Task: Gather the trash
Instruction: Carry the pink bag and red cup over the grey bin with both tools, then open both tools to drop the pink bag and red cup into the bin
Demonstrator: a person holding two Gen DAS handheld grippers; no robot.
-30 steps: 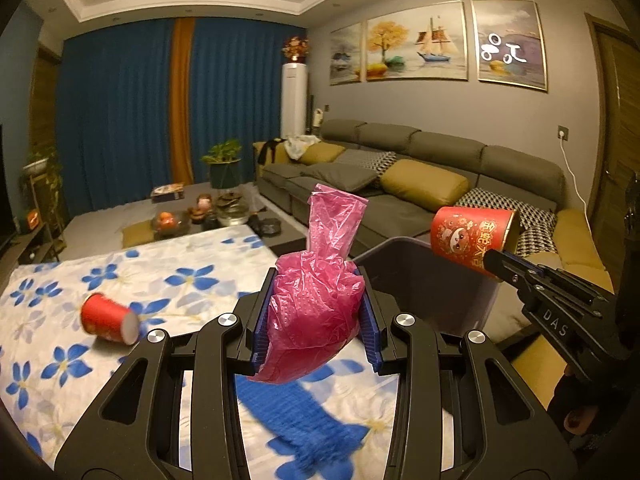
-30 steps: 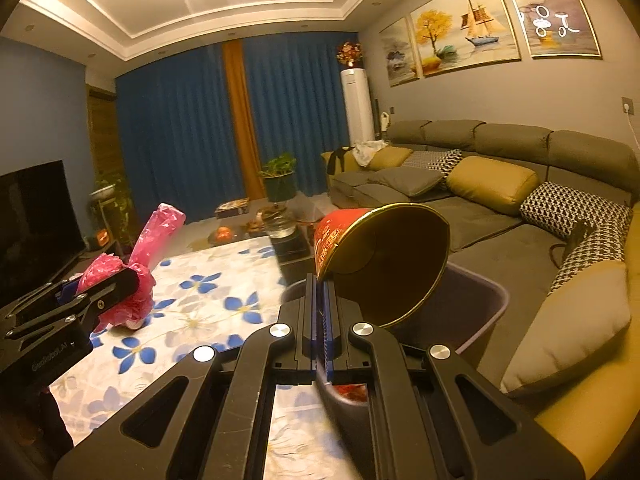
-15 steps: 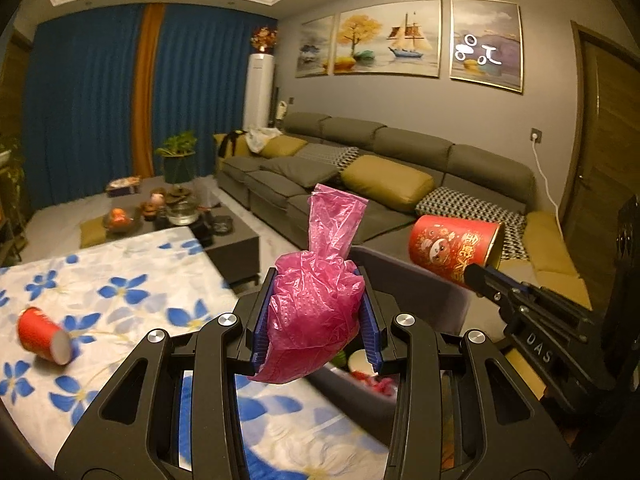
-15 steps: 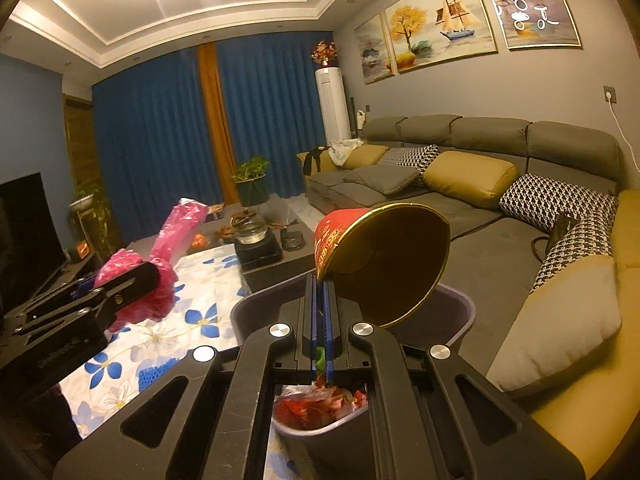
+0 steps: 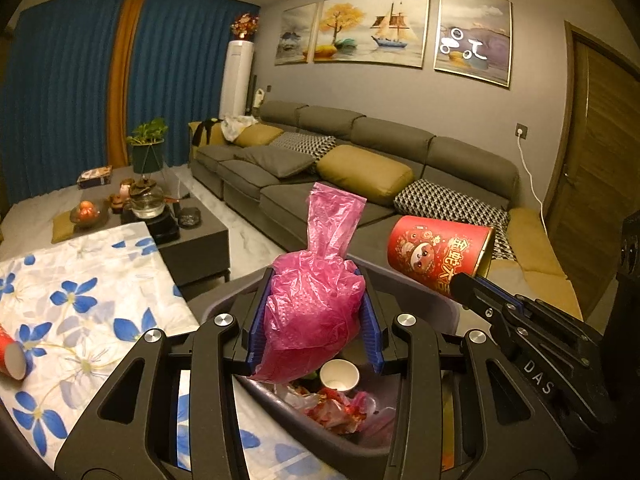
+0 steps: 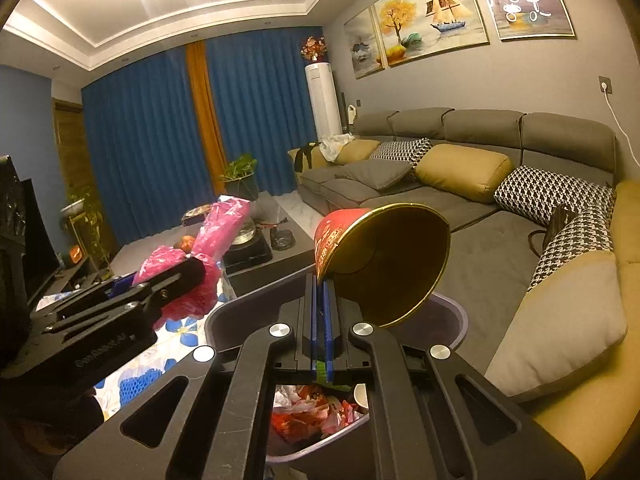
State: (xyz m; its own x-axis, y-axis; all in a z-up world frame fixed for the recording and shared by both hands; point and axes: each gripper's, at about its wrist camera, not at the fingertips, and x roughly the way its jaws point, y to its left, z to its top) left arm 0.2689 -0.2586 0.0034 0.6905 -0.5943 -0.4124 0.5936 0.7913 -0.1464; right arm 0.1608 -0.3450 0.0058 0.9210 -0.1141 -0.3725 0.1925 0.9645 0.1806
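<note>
My left gripper [image 5: 314,312] is shut on a crumpled pink plastic bag [image 5: 320,300], held over the grey trash bin [image 5: 432,304]. The bin holds wrappers and a white paper cup [image 5: 339,376]. My right gripper [image 6: 320,292] is shut on the rim of a red cup with a gold lining [image 6: 384,256], tilted on its side over the same bin [image 6: 452,312]. From the left wrist that red cup [image 5: 436,256] hangs at the right, just beyond the bin. The right wrist shows the pink bag [image 6: 188,272] at the left. A second red cup [image 5: 10,354] lies on the flowered cloth [image 5: 92,280].
A grey sofa [image 5: 360,152] with yellow and patterned cushions runs along the right wall. A dark coffee table [image 5: 192,240] with a teapot and fruit bowl stands beyond the cloth. A blue mesh piece [image 6: 140,380] lies on the cloth near the bin.
Both grippers moved right, from above the flowered cloth to over the bin, whose contents came into view. The red cup on the cloth slid to the left edge. Both grips are unchanged.
</note>
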